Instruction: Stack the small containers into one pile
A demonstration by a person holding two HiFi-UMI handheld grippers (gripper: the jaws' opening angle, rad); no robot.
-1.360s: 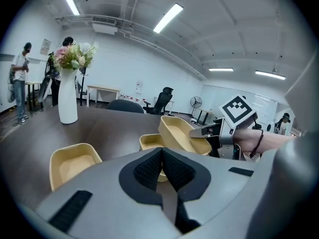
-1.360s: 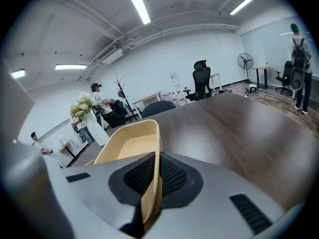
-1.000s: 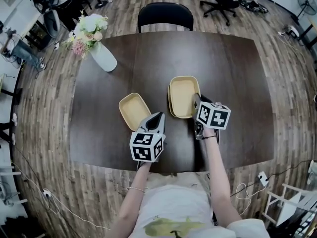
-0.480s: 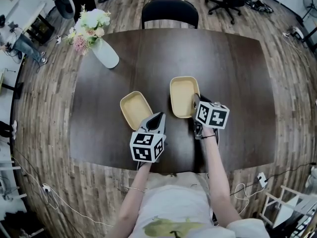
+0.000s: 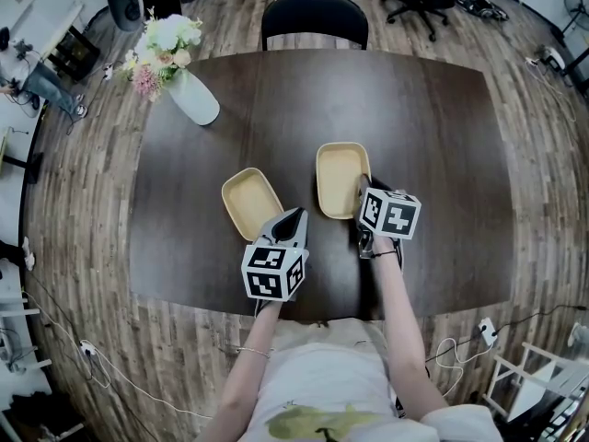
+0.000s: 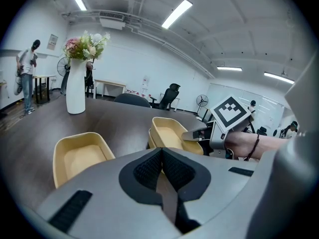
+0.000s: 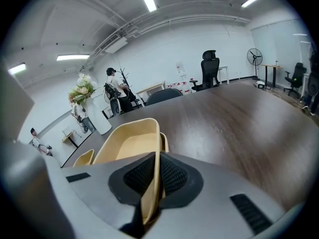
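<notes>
While the right gripper [image 7: 155,159] has its fingers clamped on the near rim of a yellow container [image 5: 339,178], that container sits nested in a second one [image 7: 163,139], whose rim shows just beneath it. The pair rests on the dark surface [image 5: 442,155], well apart from the white vase [image 5: 195,104]. A third container [image 5: 250,201] lies alone on the vase's side of the pair. The left gripper [image 5: 296,219] is just beside it, fingers closed on nothing
</notes>
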